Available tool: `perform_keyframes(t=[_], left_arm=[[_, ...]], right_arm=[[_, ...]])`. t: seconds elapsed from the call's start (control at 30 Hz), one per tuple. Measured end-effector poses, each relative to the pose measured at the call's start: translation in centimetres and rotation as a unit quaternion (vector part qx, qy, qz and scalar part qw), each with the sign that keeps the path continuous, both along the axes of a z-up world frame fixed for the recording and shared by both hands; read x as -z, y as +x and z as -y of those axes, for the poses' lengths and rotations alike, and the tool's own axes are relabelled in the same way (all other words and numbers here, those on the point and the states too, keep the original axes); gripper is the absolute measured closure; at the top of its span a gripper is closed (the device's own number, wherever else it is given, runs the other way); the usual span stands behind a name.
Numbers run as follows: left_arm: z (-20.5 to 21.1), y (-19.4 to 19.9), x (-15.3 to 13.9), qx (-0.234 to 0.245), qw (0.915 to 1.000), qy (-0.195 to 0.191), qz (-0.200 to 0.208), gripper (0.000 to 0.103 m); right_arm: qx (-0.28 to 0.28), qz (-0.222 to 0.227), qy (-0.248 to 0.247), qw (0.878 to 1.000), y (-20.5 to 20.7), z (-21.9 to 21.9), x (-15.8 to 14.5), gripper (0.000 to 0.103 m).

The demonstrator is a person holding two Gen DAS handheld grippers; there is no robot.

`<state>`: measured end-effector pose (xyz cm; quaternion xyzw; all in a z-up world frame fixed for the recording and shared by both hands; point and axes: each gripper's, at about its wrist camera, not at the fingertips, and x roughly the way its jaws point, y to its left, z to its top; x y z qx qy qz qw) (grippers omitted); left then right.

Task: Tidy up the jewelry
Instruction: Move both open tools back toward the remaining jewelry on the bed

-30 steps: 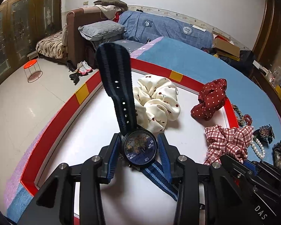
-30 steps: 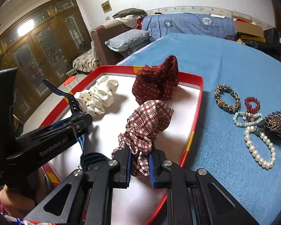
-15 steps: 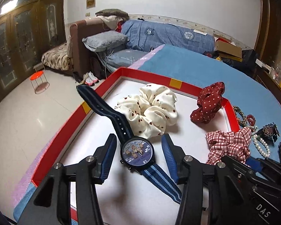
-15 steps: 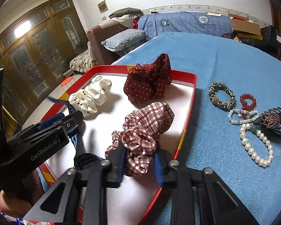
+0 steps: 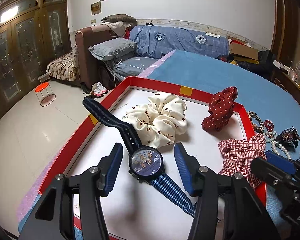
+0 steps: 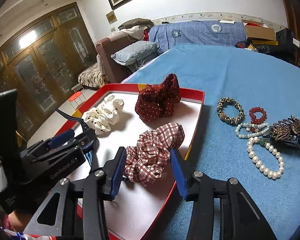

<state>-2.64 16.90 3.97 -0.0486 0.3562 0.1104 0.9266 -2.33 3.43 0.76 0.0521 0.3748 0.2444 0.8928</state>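
Left wrist view: the left gripper (image 5: 148, 164) is released; its jaws have just been opening and stand clear on either side of the watch (image 5: 146, 164). The watch lies face up at lower centre on the white floor of the red tray (image 5: 70, 142), one strap draped over the left rim. The cream scrunchie (image 5: 160, 120) lies just behind it. This placing step appears complete.

Right wrist view: the right gripper (image 6: 148, 166) is likewise released, jaws just opened, with the plaid scrunchie (image 6: 156, 148) between them, resting in the tray. The next move likely calls for reaching the bracelets (image 6: 256, 132) on the blue cloth (image 6: 230, 76), right of frame. The watch is mostly hidden behind the left gripper body.
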Motion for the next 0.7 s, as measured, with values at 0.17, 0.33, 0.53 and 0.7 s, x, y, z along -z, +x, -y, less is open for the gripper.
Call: perform_keyframes(t=[0.17,0.33,0.53,0.7], left_arm=[[0.2,-0.3,-0.1,-0.002,1.0000,0.008,0.003,0.051],[0.7,-0.7,-0.4,0.002,0.9999,0.016,0.005,0.051],[1.3,-1.2,-1.3,0.007,0.9996,0.025,0.012,0.050],[2.1,-1.8,-2.3,0.024,0.9995,0.015,0.015,0.049]], right_arm=[[0.003,0.013,0.021,1.000,-0.6,1.1,-0.9,0.052],[0.009,0.024,0.036,0.999,-1.2,2.3,-1.6,0.052],[0.031,0.033,0.051,0.998,-1.8,4.8,-2.2,0.052],[0.071,0.041,0.069,0.994,-2.0,8.8,-2.6,0.052]])
